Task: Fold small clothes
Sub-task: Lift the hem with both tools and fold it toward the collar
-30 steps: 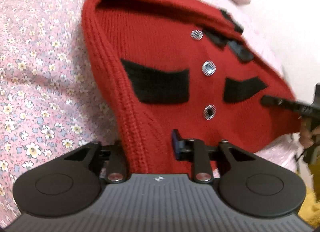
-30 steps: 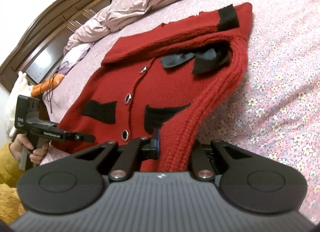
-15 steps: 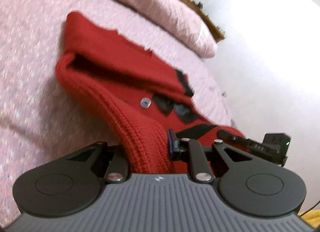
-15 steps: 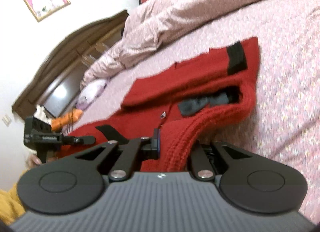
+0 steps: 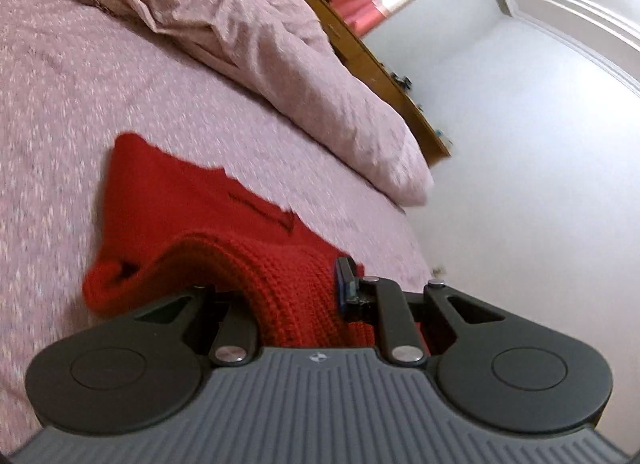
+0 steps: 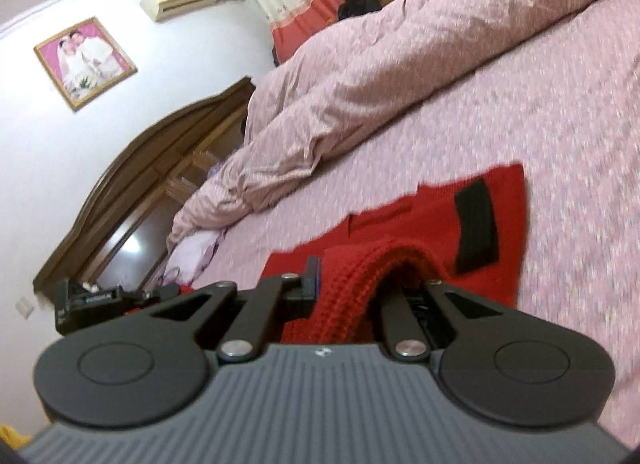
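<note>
**Mid-fold: hem lifted, not yet laid down**

You are working on a pink floral bed (image 5: 132,112), with a rumpled duvet (image 6: 400,76) bunched well beyond the garment. The red knit cardigan (image 5: 192,208) lies across the sheet: its far part, with one black-banded cuff (image 6: 476,232), rests flat, while the near edge is raised off the bed and arches toward both cameras. Judging by that, the lengthwise fold is underway but unfinished; you have yet to carry the hem over, set it down and smooth it, and any further folds remain.

Your left gripper (image 5: 296,304) has its jaws closed on a thick ribbed bunch of the cardigan. Your right gripper (image 6: 352,292) likewise pinches the ribbed edge between nearly closed jaws. Keep both corners level, or the knit will likely land skewed.
</note>
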`<state>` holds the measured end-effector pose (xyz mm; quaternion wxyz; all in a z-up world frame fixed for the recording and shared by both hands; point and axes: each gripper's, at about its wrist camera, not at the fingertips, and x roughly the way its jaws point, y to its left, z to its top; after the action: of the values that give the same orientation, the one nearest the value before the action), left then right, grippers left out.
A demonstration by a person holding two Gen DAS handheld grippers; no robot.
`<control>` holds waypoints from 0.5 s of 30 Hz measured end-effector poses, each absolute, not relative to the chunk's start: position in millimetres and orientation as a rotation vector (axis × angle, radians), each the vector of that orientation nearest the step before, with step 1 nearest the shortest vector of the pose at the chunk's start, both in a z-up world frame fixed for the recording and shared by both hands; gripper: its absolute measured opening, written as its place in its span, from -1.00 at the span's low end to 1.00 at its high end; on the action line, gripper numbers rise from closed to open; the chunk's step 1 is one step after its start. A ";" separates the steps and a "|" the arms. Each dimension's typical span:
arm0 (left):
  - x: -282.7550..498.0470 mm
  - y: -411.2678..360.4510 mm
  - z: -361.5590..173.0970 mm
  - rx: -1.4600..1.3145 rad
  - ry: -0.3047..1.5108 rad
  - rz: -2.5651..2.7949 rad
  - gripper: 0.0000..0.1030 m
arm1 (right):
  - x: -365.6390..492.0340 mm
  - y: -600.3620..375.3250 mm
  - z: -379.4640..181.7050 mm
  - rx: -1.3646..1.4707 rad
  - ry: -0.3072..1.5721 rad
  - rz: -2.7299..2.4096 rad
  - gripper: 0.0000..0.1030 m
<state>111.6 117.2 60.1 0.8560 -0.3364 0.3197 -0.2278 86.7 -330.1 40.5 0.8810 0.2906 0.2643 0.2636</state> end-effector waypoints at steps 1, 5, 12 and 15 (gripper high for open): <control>117.4 119.3 59.5 -0.711 0.669 -0.466 -0.63 | 93.3 -331.7 41.4 0.614 0.544 0.544 -0.80; 161.2 120.3 53.7 -0.739 0.674 -0.406 -0.63 | 129.3 -335.9 38.8 0.656 0.555 0.499 -0.80; 231.8 121.0 25.6 -0.693 0.734 -0.294 -0.63 | 185.8 -337.7 10.1 0.699 0.616 0.407 -0.80; 252.5 119.6 6.8 -0.644 0.788 -0.240 -0.63 | 205.1 -338.2 -9.2 0.735 0.651 0.376 -0.79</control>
<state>252.5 119.6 6.8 0.8665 -0.3075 0.3761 -0.1146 205.1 -338.2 -9.2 0.8649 0.3510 0.3107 0.1793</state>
